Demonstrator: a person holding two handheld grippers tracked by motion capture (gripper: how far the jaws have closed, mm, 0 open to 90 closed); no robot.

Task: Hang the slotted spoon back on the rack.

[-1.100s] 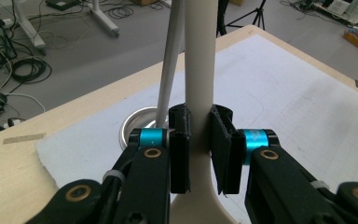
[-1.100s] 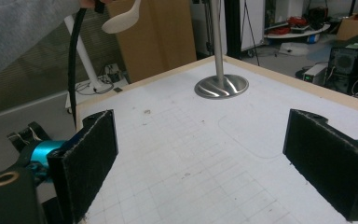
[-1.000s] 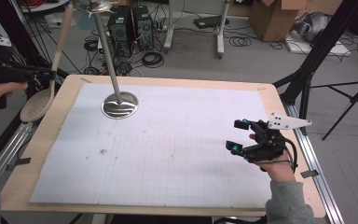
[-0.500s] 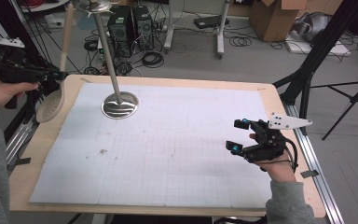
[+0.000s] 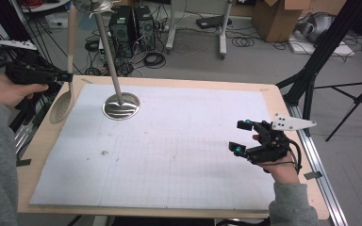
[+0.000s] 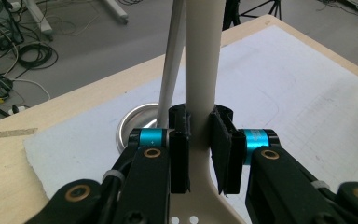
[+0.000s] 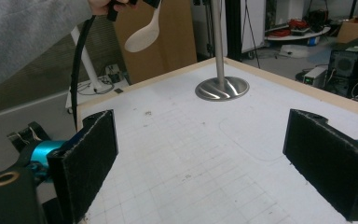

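A: Where do we have the left tool [image 5: 63, 76] right now?

B: We hold it at the far left corner of the counter [image 5: 37, 150], off the edge of the white grid sheet [image 5: 179, 155]. Our left hand [image 5: 7, 89] is wrapped around its body, with the grey sleeve coming in along the left edge of the high view, and the tool points level toward the right.

A: And its jaws?

B: Clamped on the neck of the beige slotted spoon [image 6: 200, 70]. In the left tool's own view the two black pads press on the handle from both sides, just above where it widens into the bowl. The handle rises nearly upright, and the bowl [image 5: 62, 106] hangs below the tool over the counter's left margin; we cannot tell whether it touches the wood.

A: What is closest to the spoon?

B: The metal stand [image 5: 120, 104], with its round base on the sheet just to the right and its thin pole leaning up and to the left beside the spoon's handle.

A: And our right side?

B: The right tool [image 5: 242, 137] sits at the near right of the counter, low over the sheet. Our right hand [image 5: 278, 165] grips it from below, forearm coming up from the near edge. Its jaws stand wide apart with nothing between them, aimed left across the sheet.
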